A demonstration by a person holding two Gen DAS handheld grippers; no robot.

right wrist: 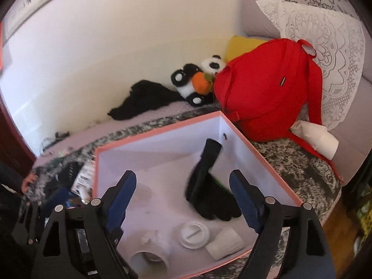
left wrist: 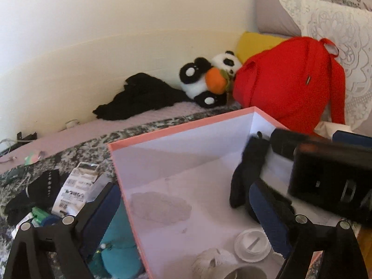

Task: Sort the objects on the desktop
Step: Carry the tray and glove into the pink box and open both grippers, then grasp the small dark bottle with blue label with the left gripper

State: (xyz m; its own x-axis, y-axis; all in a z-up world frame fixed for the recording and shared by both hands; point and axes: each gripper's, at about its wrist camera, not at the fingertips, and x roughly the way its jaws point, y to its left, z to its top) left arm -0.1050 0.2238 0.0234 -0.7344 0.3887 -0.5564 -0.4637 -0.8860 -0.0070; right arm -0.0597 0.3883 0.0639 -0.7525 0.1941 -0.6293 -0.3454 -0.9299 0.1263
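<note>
Both hand-held grippers stand spread wide with nothing between their fingers — the right hand-held gripper (right wrist: 183,196) over the pink-rimmed box (right wrist: 160,133), the left hand-held gripper (left wrist: 186,205) straddling the box's left wall. A black glove (right wrist: 209,193) lies inside the box, near its right wall, beside a white lid (right wrist: 194,233), a white cup (right wrist: 224,240) and a white paper roll (right wrist: 151,253). A red backpack (right wrist: 262,86) sits behind the box.

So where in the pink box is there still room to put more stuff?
The pink box has bare floor in its far left half, between the left wall and the black glove. The near end is crowded: a white lid, a white cup and a white roll.
</note>
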